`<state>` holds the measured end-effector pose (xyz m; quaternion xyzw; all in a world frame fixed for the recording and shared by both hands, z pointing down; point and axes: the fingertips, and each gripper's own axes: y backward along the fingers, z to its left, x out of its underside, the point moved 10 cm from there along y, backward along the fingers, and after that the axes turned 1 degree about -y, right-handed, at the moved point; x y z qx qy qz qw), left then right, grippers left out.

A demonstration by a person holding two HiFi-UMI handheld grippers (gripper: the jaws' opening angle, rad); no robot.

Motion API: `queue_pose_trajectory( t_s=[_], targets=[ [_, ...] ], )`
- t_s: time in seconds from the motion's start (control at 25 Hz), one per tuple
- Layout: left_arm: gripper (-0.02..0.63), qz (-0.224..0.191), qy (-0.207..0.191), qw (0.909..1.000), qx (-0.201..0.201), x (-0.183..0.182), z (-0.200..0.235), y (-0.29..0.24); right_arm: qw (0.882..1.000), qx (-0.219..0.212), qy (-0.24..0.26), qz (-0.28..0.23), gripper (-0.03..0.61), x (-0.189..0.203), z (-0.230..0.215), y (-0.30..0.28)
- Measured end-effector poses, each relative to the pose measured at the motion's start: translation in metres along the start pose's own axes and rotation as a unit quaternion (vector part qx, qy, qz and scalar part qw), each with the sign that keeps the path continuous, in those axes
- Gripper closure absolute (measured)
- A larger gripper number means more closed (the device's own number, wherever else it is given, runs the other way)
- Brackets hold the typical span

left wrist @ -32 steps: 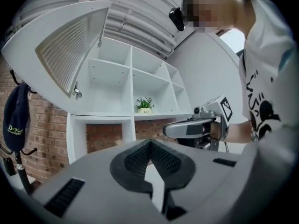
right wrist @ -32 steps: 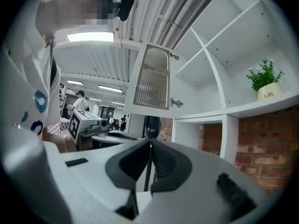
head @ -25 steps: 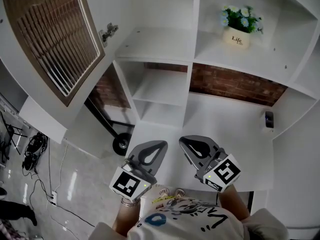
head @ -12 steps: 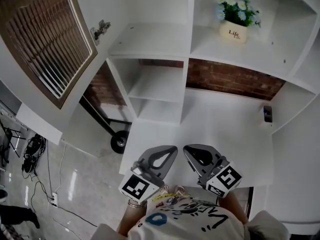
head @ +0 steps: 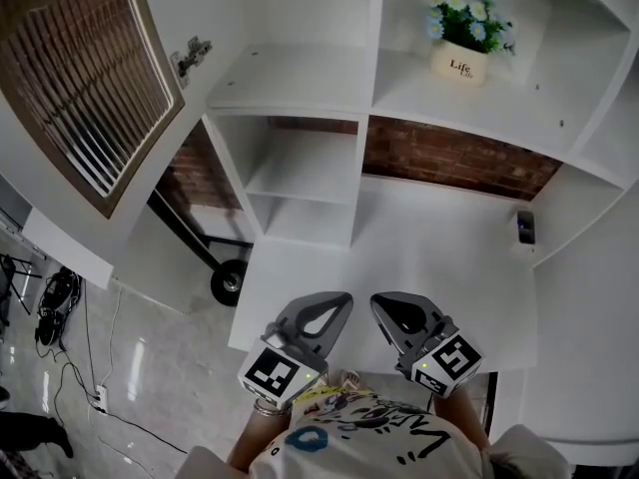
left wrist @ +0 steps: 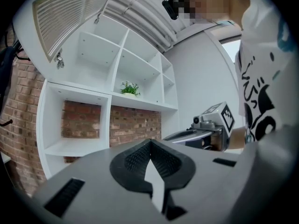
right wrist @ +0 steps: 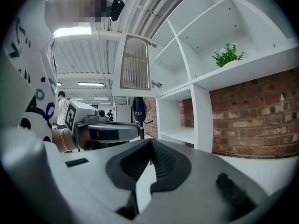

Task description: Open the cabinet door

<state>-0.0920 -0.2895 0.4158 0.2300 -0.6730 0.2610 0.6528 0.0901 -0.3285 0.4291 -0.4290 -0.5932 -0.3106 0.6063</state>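
The cabinet door, white-framed with a brown louvered panel, stands swung wide open at the upper left, its hinge bare at the cabinet edge. The open compartment behind it holds nothing. Both grippers hang low over the near edge of the white desktop, far from the door. My left gripper is shut with nothing between its jaws, and my right gripper beside it is shut the same way. In the left gripper view the door shows high up past the shut left gripper. The right gripper view has the door beyond the shut right gripper.
A potted plant stands on the upper right shelf. A small dark object lies on the desktop's far right. Brick wall backs the lower shelves. A trolley wheel and cables are on the floor at left.
Both grippers have sunk a little and drawn nearer my body, the left one shifting right toward the other. The door stays open.
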Motion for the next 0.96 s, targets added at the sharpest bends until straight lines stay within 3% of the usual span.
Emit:
queue_pose_trajectory(
  t_s=[0.96],
  targets=[
    [0.6, 0.015, 0.005, 0.9999, -0.003, 0.004, -0.002, 0.004, 0.999, -0.03, -0.012, 0.013, 0.552, 0.006, 0.014, -0.008]
  ],
)
